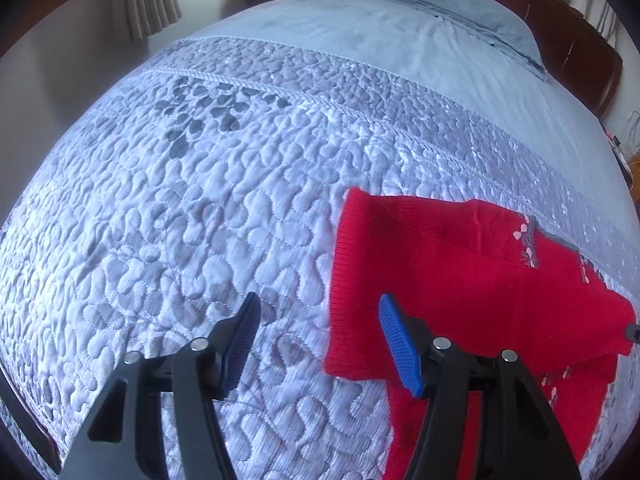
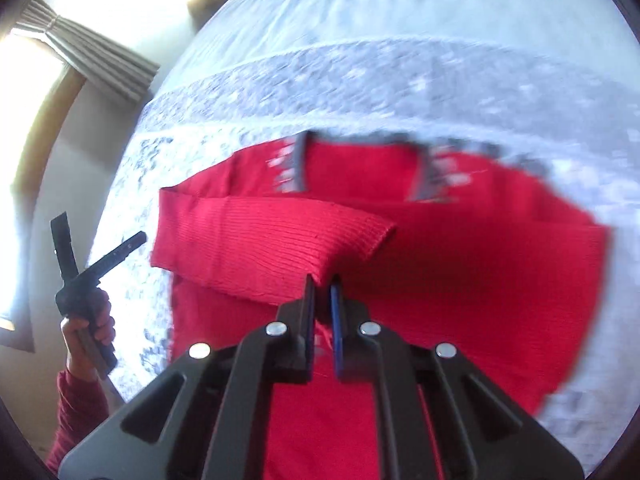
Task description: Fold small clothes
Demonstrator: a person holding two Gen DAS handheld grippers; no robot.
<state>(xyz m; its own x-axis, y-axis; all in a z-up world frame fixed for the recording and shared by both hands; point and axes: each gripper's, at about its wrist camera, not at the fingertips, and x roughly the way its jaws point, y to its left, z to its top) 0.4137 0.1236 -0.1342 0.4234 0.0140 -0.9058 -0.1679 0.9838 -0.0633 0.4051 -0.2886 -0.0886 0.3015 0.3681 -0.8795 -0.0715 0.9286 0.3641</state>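
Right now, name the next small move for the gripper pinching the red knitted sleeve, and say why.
Probably carry the red knitted sleeve farther across the red sweater's body and release: the right gripper is shut on its edge, the fold looks half-laid, the left gripper is open, empty.

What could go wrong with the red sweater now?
The right gripper pinches only a thin edge of the red sweater, at its folded sleeve, so the knit might slip out mid-fold. The left gripper hangs open beside the sweater, pinning nothing, so the whole garment could drag across the quilt.
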